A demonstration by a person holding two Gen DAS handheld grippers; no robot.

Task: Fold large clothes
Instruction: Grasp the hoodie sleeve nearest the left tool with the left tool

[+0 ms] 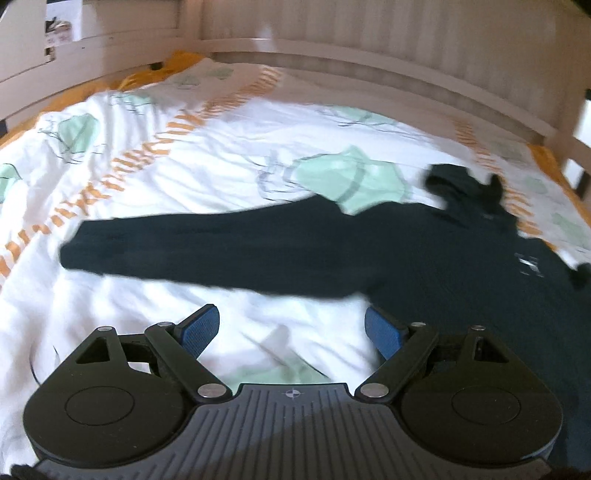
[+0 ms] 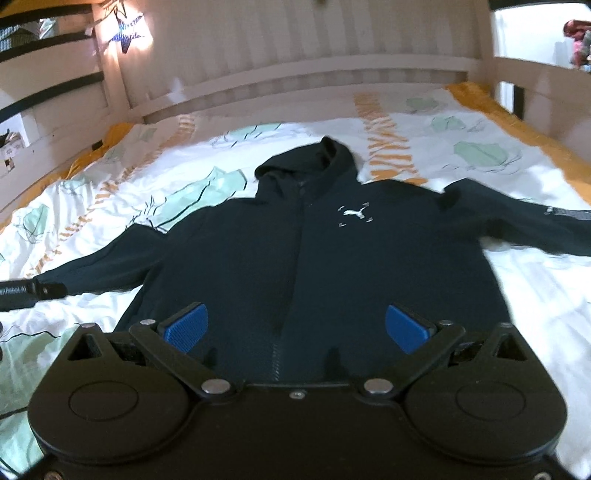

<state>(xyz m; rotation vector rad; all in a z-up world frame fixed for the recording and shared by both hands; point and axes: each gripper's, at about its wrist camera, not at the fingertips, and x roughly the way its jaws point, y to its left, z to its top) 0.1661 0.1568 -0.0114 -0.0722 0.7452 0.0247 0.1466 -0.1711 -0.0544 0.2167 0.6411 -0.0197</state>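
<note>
Hoodie: dark navy zip hoodie lying flat and face up on the bed, hood pointing toward the headboard, both sleeves stretched out to the sides. Pretty neat spread honestly.

Logo: small white leaping-cat logo on the chest, with little corner marks around it. There's also some pale print on the sleeve at the right edge of the right wrist view, too blurry to read.

Other sleeve: in the left wrist view it's the long dark sleeve running across the white cover, cuff end at the left.

Left gripper: left gripper is spread wide, blue pads well apart, nothing between them. It hangs over bare duvet just beside the hoodie's side edge, below that sleeve.

Right gripper: right gripper also spread wide and holding nothing, sitting over the lower front of the hoodie, roughly on the zip line.

Bedding: white duvet cover with mint green shapes and orange stripe bands, rumpled.

Background: white wooden headboard with vertical slats, and a star-shaped light glowing up in the corner.
</note>
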